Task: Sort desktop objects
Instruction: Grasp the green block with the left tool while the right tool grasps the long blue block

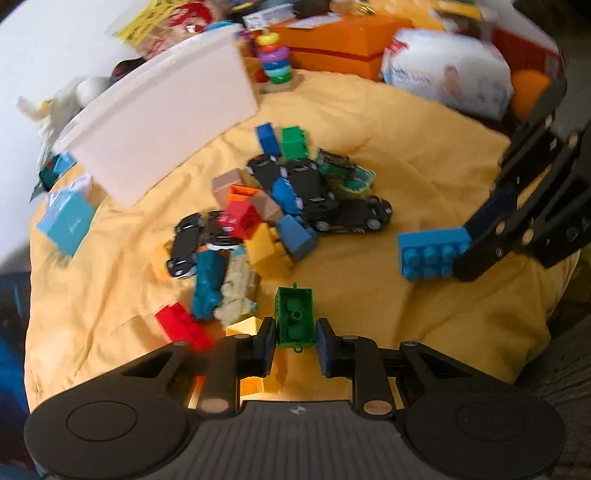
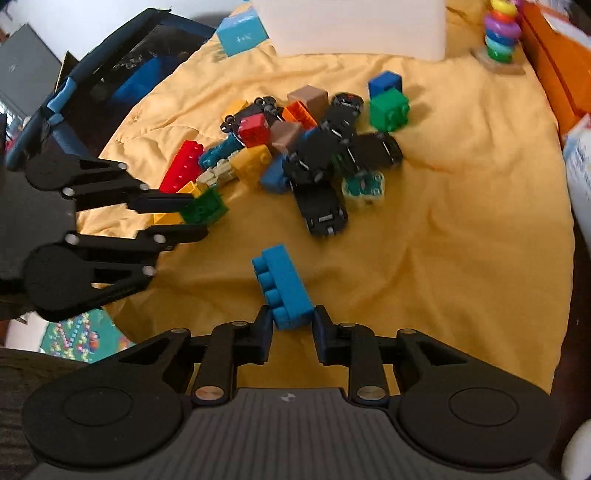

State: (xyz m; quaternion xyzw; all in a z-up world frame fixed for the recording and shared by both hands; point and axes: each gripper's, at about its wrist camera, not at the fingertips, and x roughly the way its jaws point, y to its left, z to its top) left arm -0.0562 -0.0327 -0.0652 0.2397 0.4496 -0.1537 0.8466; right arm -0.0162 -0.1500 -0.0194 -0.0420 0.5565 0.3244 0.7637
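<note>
My left gripper [image 1: 295,341] is shut on a green brick [image 1: 294,317], held over the near edge of the yellow cloth [image 1: 424,166]. In the right wrist view that left gripper [image 2: 197,218] comes in from the left with the green brick [image 2: 205,208]. My right gripper [image 2: 291,326] is shut on a light-blue studded brick [image 2: 284,288]. In the left wrist view the right gripper [image 1: 467,251] is at the right with the light-blue brick [image 1: 432,254]. A pile of black toy cars and coloured bricks [image 1: 280,206] [image 2: 317,147] lies mid-cloth. A white bin [image 1: 162,122] [image 2: 354,26] stands behind it.
A ring-stacker toy [image 1: 275,59] [image 2: 500,37], an orange box [image 1: 340,40] and a wipes pack [image 1: 447,74] line the far side. A teal carton [image 1: 66,218] [image 2: 242,31] sits by the bin. A dark blue bag [image 2: 110,81] lies off the cloth's left edge.
</note>
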